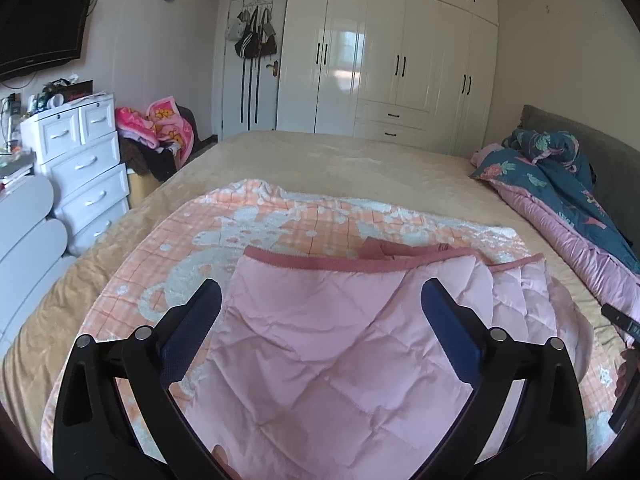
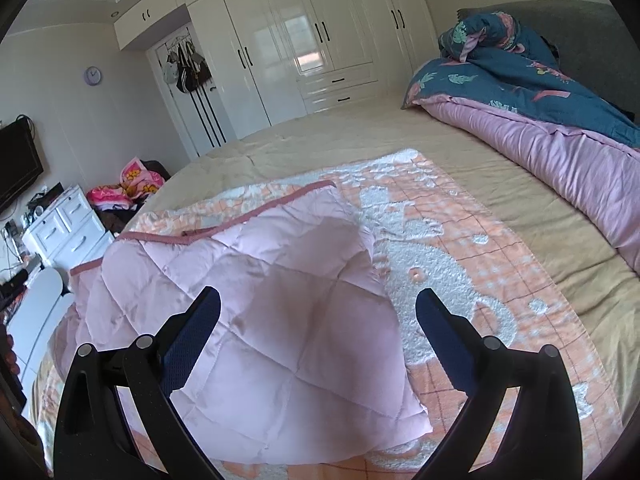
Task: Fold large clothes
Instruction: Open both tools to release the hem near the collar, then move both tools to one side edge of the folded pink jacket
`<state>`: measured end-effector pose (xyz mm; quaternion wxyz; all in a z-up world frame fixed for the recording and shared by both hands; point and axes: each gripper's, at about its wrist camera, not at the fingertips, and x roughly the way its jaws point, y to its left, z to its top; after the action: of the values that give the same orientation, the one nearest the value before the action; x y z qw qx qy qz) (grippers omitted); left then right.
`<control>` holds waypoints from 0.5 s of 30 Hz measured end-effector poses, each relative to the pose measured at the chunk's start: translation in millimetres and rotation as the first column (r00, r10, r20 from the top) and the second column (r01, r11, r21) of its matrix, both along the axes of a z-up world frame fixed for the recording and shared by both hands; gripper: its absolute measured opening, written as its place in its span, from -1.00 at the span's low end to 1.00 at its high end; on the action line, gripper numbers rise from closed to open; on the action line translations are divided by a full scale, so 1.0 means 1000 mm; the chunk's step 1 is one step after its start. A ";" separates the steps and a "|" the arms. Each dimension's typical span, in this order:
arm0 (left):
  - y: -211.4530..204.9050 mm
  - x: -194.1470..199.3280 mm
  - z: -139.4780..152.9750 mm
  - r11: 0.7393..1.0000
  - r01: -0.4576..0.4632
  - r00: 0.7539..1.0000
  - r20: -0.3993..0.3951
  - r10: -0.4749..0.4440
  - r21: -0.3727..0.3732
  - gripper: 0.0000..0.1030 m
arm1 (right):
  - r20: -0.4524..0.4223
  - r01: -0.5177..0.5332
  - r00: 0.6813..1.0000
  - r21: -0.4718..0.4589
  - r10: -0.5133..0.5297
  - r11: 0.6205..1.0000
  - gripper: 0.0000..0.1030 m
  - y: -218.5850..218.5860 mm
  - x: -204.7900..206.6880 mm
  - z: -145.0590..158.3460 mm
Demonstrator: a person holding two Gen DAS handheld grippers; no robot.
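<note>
A pink quilted garment with a darker pink trim lies folded over on an orange-and-white blanket on the bed. It also shows in the right wrist view. My left gripper is open, its blue-padded fingers spread to either side above the garment, holding nothing. My right gripper is open too, hovering over the garment's right part and empty. The right gripper's edge shows at the far right of the left wrist view.
A tan bedspread covers the bed. A rolled blue-and-pink duvet lies along the headboard side. White drawers and a clothes pile stand left of the bed. White wardrobes line the far wall.
</note>
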<state>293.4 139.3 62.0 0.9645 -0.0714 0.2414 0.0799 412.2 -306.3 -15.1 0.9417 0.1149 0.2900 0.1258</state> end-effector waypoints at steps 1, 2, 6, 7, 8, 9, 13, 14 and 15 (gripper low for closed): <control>0.001 -0.001 -0.001 1.000 -0.002 1.000 -0.004 0.002 0.002 0.82 | 0.002 0.002 1.000 -0.002 -0.002 1.000 0.89 0.000 -0.001 0.001; 0.001 -0.001 -0.003 1.000 -0.004 1.000 -0.014 0.004 0.002 0.82 | 0.005 0.003 1.000 -0.006 -0.003 1.000 0.89 0.000 -0.001 0.002; 0.010 -0.009 -0.014 1.000 -0.012 0.999 -0.042 0.012 -0.007 0.82 | 0.002 0.005 1.000 -0.029 -0.005 1.000 0.89 0.001 0.000 0.002; 0.013 -0.011 -0.018 1.000 -0.017 0.999 -0.048 0.017 -0.008 0.82 | -0.003 0.005 1.000 -0.034 -0.005 0.999 0.89 0.001 0.000 0.001; 0.020 -0.014 -0.028 0.999 -0.033 0.997 -0.070 0.031 -0.015 0.82 | -0.006 0.008 1.000 -0.045 -0.008 0.999 0.89 0.001 0.001 0.000; 0.026 -0.016 -0.037 0.999 -0.038 0.994 -0.100 0.035 -0.031 0.82 | -0.009 0.011 1.000 -0.058 -0.011 0.998 0.89 0.001 0.002 -0.001; 0.051 -0.018 -0.071 0.992 -0.032 0.978 -0.210 0.006 -0.120 0.82 | -0.014 0.018 1.000 -0.125 -0.020 0.992 0.89 0.004 0.005 -0.006; 0.055 -0.016 -0.074 0.989 -0.036 0.975 -0.221 0.005 -0.140 0.82 | -0.022 0.013 1.000 -0.137 -0.016 0.990 0.89 0.005 0.006 -0.009; 0.062 -0.016 -0.077 0.984 -0.045 0.975 -0.223 0.006 -0.170 0.82 | -0.031 0.011 0.999 -0.146 -0.016 0.989 0.89 0.005 0.008 -0.012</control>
<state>277.6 201.5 -15.0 0.9206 -0.1493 0.3523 0.0784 420.1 -301.5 -27.4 0.9436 0.0498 0.3128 0.0959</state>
